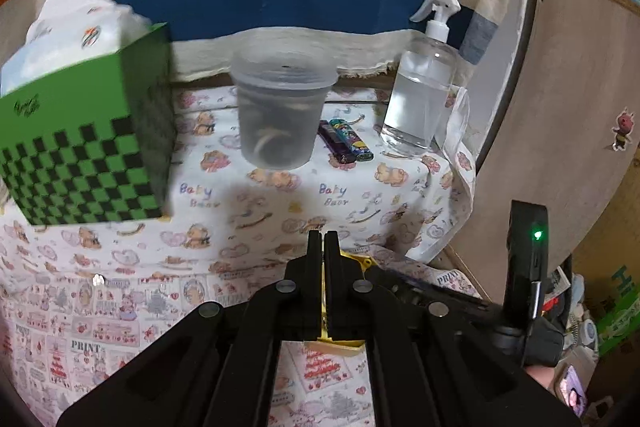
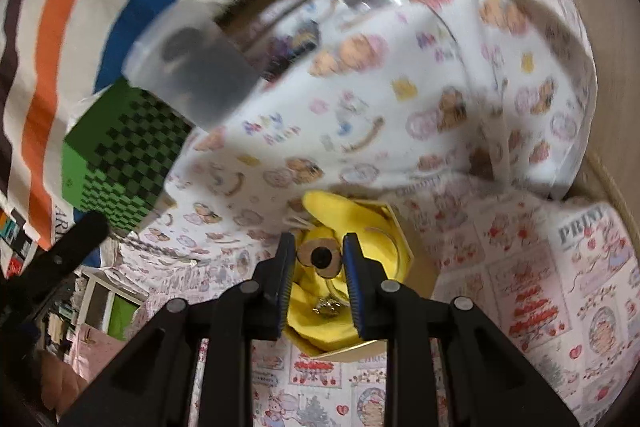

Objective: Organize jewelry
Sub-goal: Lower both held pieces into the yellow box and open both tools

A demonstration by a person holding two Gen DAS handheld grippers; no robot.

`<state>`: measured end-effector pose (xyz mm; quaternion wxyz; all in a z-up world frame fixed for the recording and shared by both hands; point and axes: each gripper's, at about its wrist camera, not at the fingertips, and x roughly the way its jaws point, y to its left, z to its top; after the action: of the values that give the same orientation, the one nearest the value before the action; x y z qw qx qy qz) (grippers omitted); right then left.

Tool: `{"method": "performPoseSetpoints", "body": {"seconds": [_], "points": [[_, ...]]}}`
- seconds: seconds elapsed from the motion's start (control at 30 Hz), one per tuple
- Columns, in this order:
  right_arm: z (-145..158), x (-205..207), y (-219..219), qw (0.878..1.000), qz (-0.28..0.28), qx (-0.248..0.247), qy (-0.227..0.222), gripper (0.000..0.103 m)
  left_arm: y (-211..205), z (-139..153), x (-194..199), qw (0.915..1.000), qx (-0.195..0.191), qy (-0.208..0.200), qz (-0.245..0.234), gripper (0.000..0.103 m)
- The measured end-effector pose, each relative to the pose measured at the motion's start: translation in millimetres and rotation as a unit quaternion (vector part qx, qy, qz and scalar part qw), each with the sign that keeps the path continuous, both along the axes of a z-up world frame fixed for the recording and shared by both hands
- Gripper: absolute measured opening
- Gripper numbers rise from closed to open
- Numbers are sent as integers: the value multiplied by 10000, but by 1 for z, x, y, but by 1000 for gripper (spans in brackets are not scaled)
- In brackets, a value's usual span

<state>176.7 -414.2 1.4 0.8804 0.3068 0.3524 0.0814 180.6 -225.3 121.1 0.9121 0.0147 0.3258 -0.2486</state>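
My right gripper [image 2: 319,255] is shut on a round brown wooden ring piece [image 2: 319,257] with a dark centre, held over a box lined with yellow cloth [image 2: 372,227]. A small metal trinket [image 2: 328,307] lies on the yellow cloth. My left gripper [image 1: 323,239] is shut and empty, above the yellow-lined box's edge [image 1: 356,261]. A clear plastic cup [image 1: 282,115] with ring-shaped pieces inside stands further back on the cloth; it also shows blurred in the right wrist view [image 2: 192,75].
A green checkered tissue box [image 1: 86,143] stands at the left. A clear spray bottle [image 1: 424,91] stands at the right with two lighters [image 1: 346,141] beside it. A wooden panel [image 1: 560,131] bounds the right side. Printed cloth [image 1: 120,267] covers the surface.
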Motion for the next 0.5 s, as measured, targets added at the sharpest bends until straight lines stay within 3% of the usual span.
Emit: {"method": "performPoseSetpoints", "body": {"seconds": [0.07,0.27,0.4,0.43,0.5], "points": [[-1,1,-4,9999,-44,104,29,47,-9,1,3,10000,67,-49,19,0],[-1,-13,-37,9956,-696,617,-123,49,-23,-8,19,9998,-49,166,-18,0],[-1,-16,-48,9934,-849,756,-129,54,-31,-18,20,9996,-117,226,-92,0],[-1,-16,-49,9933,-863,758,-128,55,-32,-19,19,9997,-120,179,-126,2],[2,-17,-47,9939,-885,650,-130,56,-32,-19,15,9998,-70,80,-180,26]]}}
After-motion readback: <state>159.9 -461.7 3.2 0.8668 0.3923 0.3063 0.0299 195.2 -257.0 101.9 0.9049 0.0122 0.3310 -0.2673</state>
